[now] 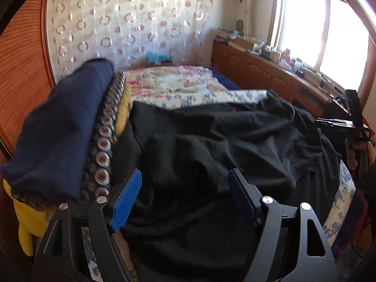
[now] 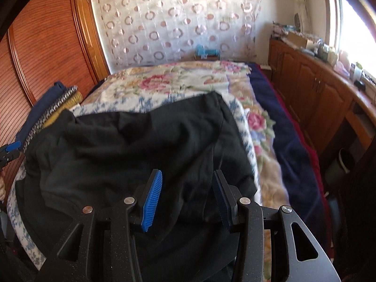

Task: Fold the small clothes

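Your left gripper (image 1: 184,197) is spread wide with nothing between its blue pads, poised over the near part of the black garment (image 1: 223,141); your right gripper (image 2: 186,197) is also parted, holding nothing, above the garment's near right side. The garment lies rumpled on the bed (image 2: 265,127), over a blue-and-white floral sheet. To its left sits a stack of folded clothes (image 1: 68,129), navy piece uppermost.
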The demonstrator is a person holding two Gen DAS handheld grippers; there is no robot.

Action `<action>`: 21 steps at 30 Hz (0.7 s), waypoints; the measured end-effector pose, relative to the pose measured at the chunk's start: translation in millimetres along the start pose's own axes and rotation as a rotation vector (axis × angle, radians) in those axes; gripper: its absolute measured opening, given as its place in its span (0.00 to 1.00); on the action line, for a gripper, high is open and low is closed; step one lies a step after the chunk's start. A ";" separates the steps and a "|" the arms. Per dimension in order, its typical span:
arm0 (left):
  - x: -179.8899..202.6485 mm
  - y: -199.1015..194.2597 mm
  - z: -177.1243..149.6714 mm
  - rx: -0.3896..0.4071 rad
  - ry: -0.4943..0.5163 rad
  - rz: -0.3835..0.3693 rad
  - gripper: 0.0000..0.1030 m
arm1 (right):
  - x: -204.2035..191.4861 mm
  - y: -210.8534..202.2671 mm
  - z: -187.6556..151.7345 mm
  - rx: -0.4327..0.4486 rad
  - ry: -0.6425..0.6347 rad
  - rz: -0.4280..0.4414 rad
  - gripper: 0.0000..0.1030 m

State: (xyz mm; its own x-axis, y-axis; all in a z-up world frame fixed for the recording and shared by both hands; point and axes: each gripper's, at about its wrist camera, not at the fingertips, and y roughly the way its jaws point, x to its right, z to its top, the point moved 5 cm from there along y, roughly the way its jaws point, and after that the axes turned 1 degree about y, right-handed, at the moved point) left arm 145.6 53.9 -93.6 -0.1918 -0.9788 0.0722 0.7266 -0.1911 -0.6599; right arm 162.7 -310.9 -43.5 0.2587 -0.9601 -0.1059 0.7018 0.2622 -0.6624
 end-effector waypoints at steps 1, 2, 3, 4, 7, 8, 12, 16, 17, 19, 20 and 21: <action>1.6 4.8 -4.7 -0.018 0.004 0.003 0.75 | 1.4 2.6 -0.1 -0.010 0.007 0.004 0.45; 2.5 10.8 -8.5 -0.040 0.004 0.006 0.75 | 2.5 5.2 0.1 -0.019 0.015 0.009 0.45; 2.9 15.6 -13.8 -0.062 0.002 0.008 0.75 | 3.1 7.3 2.0 -0.029 0.020 0.016 0.45; 3.4 19.7 -16.9 -0.080 0.001 0.010 0.75 | 2.9 9.0 4.1 -0.036 0.022 0.021 0.45; 4.7 29.5 -24.6 -0.117 0.003 0.024 0.75 | 2.5 12.5 9.7 -0.047 0.012 0.020 0.45; 5.0 32.0 -26.8 -0.125 0.004 0.027 0.75 | 3.6 12.3 10.2 -0.044 0.009 0.014 0.45; 5.7 41.4 -35.9 -0.163 0.010 0.032 0.75 | 8.2 13.8 14.5 -0.031 0.006 0.006 0.45; 12.1 41.8 -40.4 -0.151 0.067 0.069 0.76 | 10.3 14.5 14.7 -0.017 -0.023 -0.016 0.45; 11.8 41.9 -40.2 -0.148 0.058 0.066 0.77 | 11.2 14.4 16.6 -0.017 -0.028 -0.023 0.45; 12.0 41.8 -40.7 -0.151 0.058 0.063 0.79 | 10.7 13.9 14.5 -0.016 -0.038 -0.034 0.45; 12.7 42.9 -41.1 -0.152 0.062 0.064 0.81 | 10.9 13.9 15.3 -0.016 -0.043 -0.041 0.45; 13.9 43.8 -41.0 -0.153 0.065 0.065 0.82 | 10.0 14.5 15.3 -0.017 -0.051 -0.050 0.45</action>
State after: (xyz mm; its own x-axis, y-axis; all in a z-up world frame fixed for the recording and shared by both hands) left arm 147.7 35.0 -152.2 -0.1937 -0.9809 -0.0194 0.6308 -0.1094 -0.7682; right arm 185.6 -315.2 -42.8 0.2568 -0.9658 -0.0347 0.7034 0.2114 -0.6786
